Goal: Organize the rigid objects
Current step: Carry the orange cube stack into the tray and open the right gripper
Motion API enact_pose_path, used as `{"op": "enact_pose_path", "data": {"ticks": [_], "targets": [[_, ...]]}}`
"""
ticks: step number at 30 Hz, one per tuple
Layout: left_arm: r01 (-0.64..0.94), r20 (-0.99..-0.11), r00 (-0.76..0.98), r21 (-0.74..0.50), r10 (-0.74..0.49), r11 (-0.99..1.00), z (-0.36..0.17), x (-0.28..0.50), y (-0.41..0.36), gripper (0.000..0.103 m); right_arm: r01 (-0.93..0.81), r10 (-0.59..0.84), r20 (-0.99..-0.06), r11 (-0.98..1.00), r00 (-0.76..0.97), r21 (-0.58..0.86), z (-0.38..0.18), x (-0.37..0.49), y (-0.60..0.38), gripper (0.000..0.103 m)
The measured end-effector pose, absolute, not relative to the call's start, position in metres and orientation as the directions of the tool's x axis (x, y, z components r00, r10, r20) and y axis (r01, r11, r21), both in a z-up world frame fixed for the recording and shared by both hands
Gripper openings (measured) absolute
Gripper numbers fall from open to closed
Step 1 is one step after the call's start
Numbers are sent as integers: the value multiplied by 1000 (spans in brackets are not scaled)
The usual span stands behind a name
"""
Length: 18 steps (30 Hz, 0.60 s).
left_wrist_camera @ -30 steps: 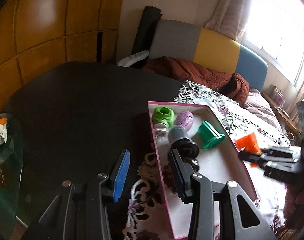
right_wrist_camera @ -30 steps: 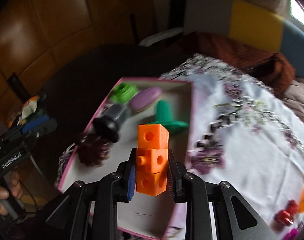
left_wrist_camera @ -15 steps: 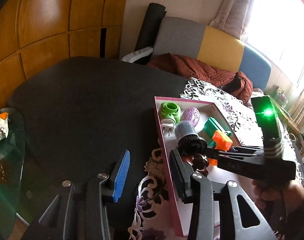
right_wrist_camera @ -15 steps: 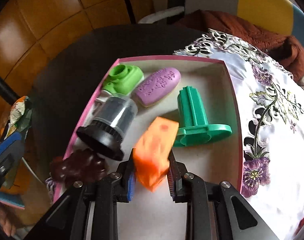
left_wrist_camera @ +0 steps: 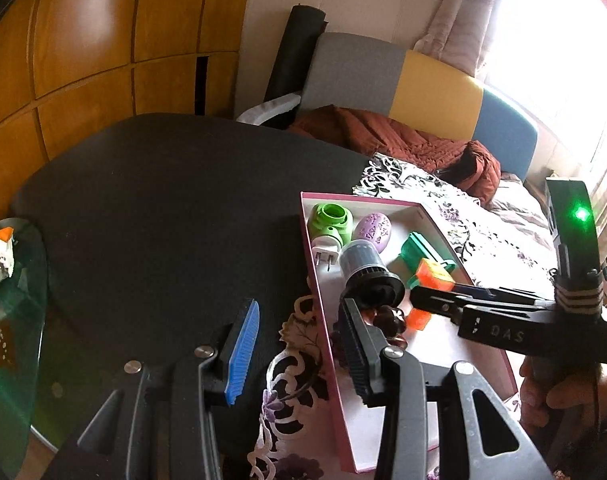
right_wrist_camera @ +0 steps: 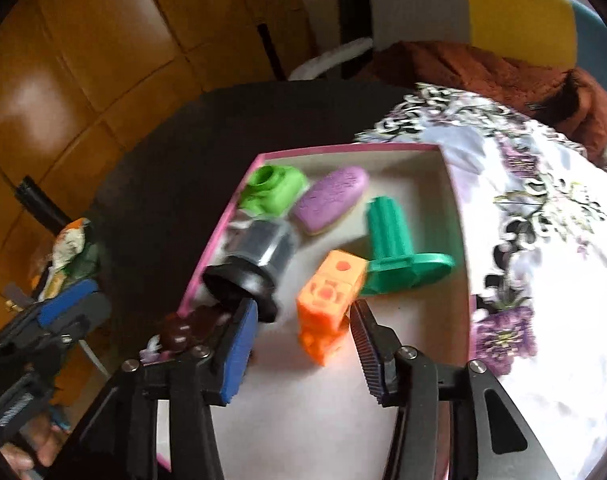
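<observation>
The right gripper (right_wrist_camera: 301, 334) is hanging low over the pink-rimmed box (right_wrist_camera: 343, 148), and its jaws have just been opening: the orange block piece (right_wrist_camera: 329, 304) is lying between them inside the box, near its middle, and the pads are no longer pressing on it, though the right pad is very close to its side. The piece is leaning against the base of the green spool (right_wrist_camera: 395, 252). In the far part of the box the light green plug (right_wrist_camera: 273, 190), the purple oval piece (right_wrist_camera: 331, 198) and the grey cylinder with a black cap (right_wrist_camera: 255, 264) are already lying, and a dark brown lump (right_wrist_camera: 191, 326) is sitting at the box's left edge. The left gripper (left_wrist_camera: 299, 344) is waiting half open and empty, over the left rim of the box. I judge that most of the sorting is done; the block is being delivered now. Whether more things are waiting on the flowered cloth (right_wrist_camera: 543, 208) that is covering the counter, I cannot tell from these views.
</observation>
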<state>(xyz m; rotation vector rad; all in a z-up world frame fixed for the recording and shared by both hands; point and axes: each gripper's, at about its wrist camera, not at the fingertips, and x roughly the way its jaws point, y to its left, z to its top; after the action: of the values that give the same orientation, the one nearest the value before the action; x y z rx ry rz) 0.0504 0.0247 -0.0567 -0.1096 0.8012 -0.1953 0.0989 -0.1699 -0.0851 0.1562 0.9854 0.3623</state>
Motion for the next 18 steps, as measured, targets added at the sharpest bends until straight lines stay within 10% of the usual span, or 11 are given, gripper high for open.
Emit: {"op": "enact_pose_path", "data": {"ticks": [18], "targets": [[164, -683, 697, -145, -219, 976, -46, 40, 17, 41, -247, 281, -776, 955, 565, 166, -69, 73, -162, 49]]}}
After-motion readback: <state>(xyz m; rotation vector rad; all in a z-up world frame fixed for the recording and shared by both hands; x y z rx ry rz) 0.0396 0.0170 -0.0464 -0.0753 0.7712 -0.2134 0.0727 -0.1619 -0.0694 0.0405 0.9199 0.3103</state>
